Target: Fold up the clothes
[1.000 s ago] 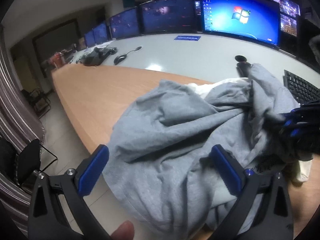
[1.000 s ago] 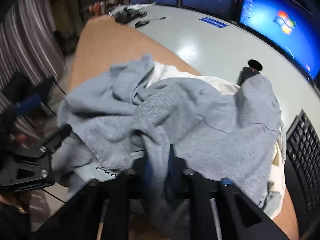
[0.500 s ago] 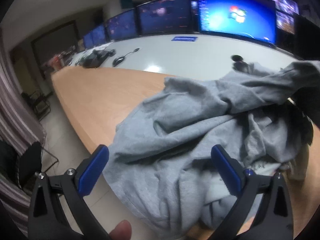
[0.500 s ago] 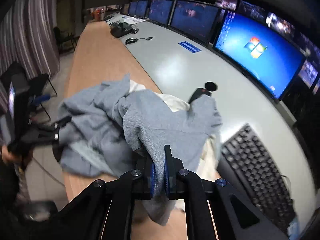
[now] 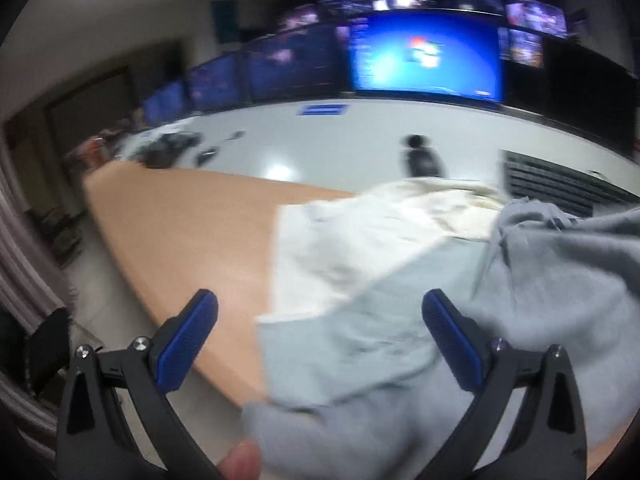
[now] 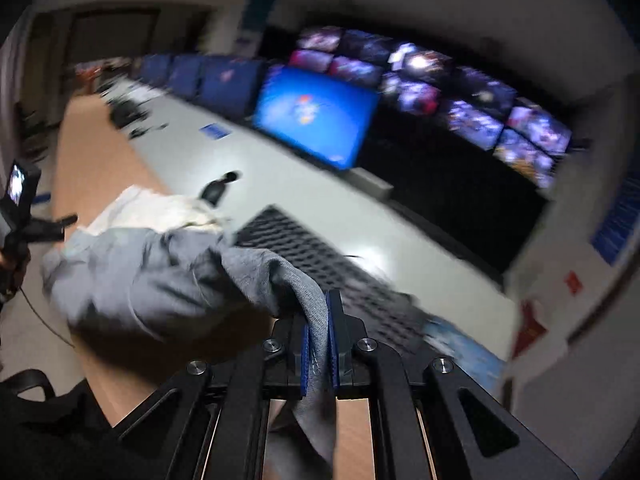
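the grey sweatshirt (image 6: 168, 276) is bunched and rumpled, one end pulled up into a taut ridge that runs to the right gripper (image 6: 319, 344); the rest sags over the near edge of the wooden desk (image 5: 188, 216). in the left wrist view the same grey cloth fills the lower right, its pale inner side showing, blurred by motion. under and behind it lies a cream-white garment (image 5: 360, 232), spread flat on the desk. a black keyboard (image 6: 320, 256) sits just beside the pile, and a blue-lit monitor (image 5: 424, 60) stands behind on the grey desk surface.

the right gripper's blue pads are pressed together on a fold of the sweatshirt, held above the desk. the left gripper (image 5: 320, 320) hovers low at the desk edge, fingers spread wide with nothing between them, the cloth lying beyond; a fingertip (image 5: 240, 460) shows at its base.
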The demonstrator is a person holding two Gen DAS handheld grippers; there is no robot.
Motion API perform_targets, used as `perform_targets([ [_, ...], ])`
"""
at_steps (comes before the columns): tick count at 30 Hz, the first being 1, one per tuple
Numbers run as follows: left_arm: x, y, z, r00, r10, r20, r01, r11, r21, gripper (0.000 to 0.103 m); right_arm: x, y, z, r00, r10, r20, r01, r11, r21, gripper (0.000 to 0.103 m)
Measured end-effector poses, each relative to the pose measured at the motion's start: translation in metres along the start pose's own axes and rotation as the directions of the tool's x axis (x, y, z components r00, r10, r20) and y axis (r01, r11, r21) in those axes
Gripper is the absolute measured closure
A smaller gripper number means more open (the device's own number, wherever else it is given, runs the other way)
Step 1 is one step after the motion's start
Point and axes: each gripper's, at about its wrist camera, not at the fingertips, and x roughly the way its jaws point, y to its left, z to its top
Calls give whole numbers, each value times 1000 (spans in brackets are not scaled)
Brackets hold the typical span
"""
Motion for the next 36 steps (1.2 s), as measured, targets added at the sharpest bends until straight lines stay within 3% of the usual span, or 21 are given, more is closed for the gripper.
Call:
perform_targets([
  [2, -4, -33, -2, 997, -79, -10, 80, 996, 34, 0, -30, -22, -12, 996, -86, 16, 86, 996, 22, 95],
  [4, -8, -76, -8, 983, -179, -31, 182, 978, 105, 0, -38, -38, -30, 992, -122, -23, 122, 992, 38, 95],
  [7, -17, -143, -24, 949, -304, -84, 315, 924, 217, 0, -9, -52, -76, 984, -88, -154, 102, 991, 85, 95],
  [12, -29, -245, -78, 900, -381, -212, 436, 787, 436, 0, 44, -50, -155, 954, 30, -298, 18, 987, 157, 95],
  [14, -37, -267, -99, 902, -366, -230, 432, 753, 496, 1, 54, -51, -177, 945, 67, -320, -8, 983, 184, 95],
  [15, -40, -275, -107, 913, -344, -219, 407, 748, 524, 1, 54, -52, -184, 944, 82, -318, -19, 981, 196, 95],
  [17, -44, -283, -120, 940, -286, -183, 339, 757, 559, 1, 58, -46, -193, 941, 101, -323, -36, 979, 201, 95],
  [20, -43, -277, -121, 948, -256, -187, 317, 786, 530, 0, 65, -43, -209, 937, 115, -330, -52, 980, 194, 95],
  [23, -53, -257, -115, 962, -226, -151, 270, 853, 446, 0, 71, -39, -226, 933, 130, -336, -68, 980, 188, 93],
  [26, -55, -246, -113, 967, -203, -153, 250, 866, 433, 0, 78, -36, -242, 928, 144, -343, -85, 980, 181, 58],
  [27, -51, -249, -114, 964, -200, -173, 257, 861, 438, 0, 80, -35, -247, 927, 149, -345, -90, 980, 179, 36],
  [28, -43, -254, -114, 963, -191, -189, 257, 860, 441, 0, 83, -34, -252, 926, 149, -347, -92, 980, 175, 27],
  [30, -35, -265, -117, 971, -169, -171, 230, 861, 454, 0, 88, -30, -259, 931, 111, -347, -62, 987, 148, 26],
  [32, -35, -276, -118, 982, -150, -112, 186, 848, 496, 0, 96, -29, -263, 922, 136, -363, -83, 984, 157, 26],
  [36, -23, -278, -113, 978, -165, -126, 205, 861, 465, 0, 112, -31, -270, 900, 212, -381, -134, 966, 223, 27],
])
